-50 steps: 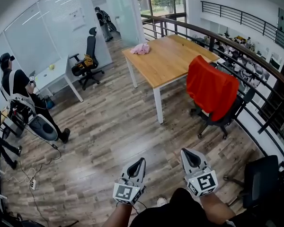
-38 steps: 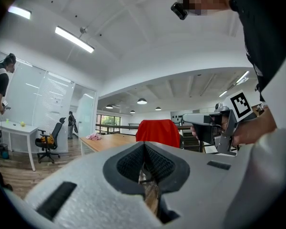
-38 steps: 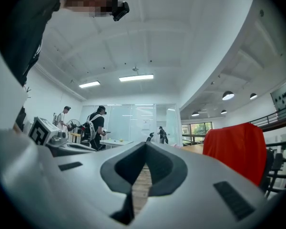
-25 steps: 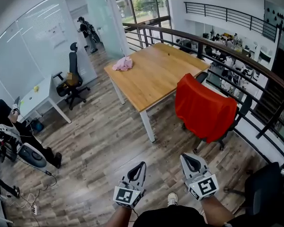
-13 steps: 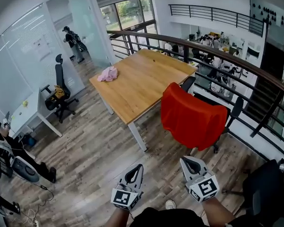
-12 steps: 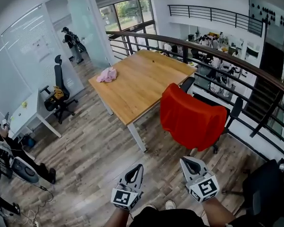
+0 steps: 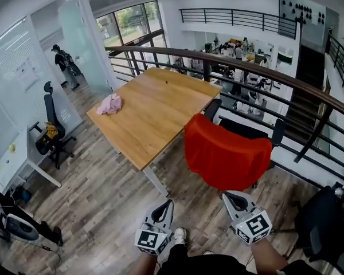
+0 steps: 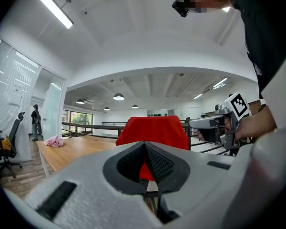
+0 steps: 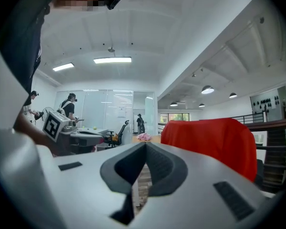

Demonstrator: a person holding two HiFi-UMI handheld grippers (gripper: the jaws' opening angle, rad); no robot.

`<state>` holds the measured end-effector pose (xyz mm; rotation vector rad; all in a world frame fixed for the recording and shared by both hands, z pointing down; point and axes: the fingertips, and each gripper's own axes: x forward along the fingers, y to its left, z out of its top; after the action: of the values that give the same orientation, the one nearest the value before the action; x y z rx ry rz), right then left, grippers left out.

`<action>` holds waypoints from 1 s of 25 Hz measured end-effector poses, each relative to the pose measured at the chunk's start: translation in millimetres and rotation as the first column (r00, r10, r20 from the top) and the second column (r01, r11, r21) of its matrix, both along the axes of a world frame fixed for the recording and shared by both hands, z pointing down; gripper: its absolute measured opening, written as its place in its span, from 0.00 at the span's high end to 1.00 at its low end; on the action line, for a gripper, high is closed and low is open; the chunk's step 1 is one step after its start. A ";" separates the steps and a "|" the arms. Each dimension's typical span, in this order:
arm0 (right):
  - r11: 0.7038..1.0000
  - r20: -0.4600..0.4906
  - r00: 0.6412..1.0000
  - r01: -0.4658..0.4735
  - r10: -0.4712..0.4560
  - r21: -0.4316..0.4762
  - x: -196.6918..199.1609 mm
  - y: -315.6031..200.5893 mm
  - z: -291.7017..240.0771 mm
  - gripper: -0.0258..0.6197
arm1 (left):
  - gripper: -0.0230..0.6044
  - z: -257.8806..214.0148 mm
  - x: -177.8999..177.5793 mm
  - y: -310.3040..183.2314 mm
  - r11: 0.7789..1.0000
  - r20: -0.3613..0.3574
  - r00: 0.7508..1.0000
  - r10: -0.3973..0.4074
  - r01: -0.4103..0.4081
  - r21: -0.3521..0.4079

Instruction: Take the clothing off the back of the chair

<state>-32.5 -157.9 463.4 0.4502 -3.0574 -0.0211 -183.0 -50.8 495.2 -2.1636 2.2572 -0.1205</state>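
A red garment (image 7: 226, 153) hangs over the back of a black office chair (image 7: 275, 132) at the wooden table's near right corner. It also fills the middle of the left gripper view (image 8: 152, 131) and the right of the right gripper view (image 9: 214, 141). My left gripper (image 7: 165, 205) and right gripper (image 7: 231, 198) are both shut with nothing in them, held level side by side just short of the garment, not touching it.
A wooden table (image 7: 155, 110) bears a pink cloth (image 7: 109, 103) at its far left. A dark railing (image 7: 258, 70) curves behind the chair. Another black chair (image 7: 327, 222) stands at the right. A person (image 7: 62, 62) stands by the glass wall, and a second office chair (image 7: 50, 132) is on the left.
I have walked closer: the table and the red-draped chair now sit nearer and lower in the head view. Both grippers stay shut and side by side.
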 end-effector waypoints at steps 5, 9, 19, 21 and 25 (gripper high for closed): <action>0.997 0.023 0.998 -0.067 0.066 0.033 -32.7 -32.8 -22.6 0.95 | 0.94 -16.0 -39.4 -58.5 0.994 0.001 0.994 0.112 -0.112 0.016; 0.989 0.066 0.990 -0.132 0.128 0.069 -54.4 -49.5 -43.6 0.95 | 0.94 -27.6 -64.8 -101.4 0.980 -0.025 0.979 0.201 -0.201 0.009; 0.932 0.067 0.932 -0.359 0.356 0.039 -64.6 -78.6 -45.0 0.95 | 0.94 -45.4 -92.4 -173.4 0.906 -0.012 0.908 0.419 -0.417 0.078; 0.913 0.061 0.913 -0.407 0.404 0.039 -57.9 -81.7 -41.5 0.95 | 0.94 -46.6 -95.0 -184.9 0.892 -0.008 0.895 0.445 -0.443 0.086; 0.871 0.060 0.871 -0.490 0.488 0.032 -41.5 -86.4 -35.4 0.95 | 0.94 -47.6 -103.0 -206.9 0.876 0.008 0.880 0.476 -0.474 0.090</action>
<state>-74.0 -244.4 428.0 1.2311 -2.8931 -0.0610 -286.0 -257.7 447.6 -2.5923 1.6253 0.0041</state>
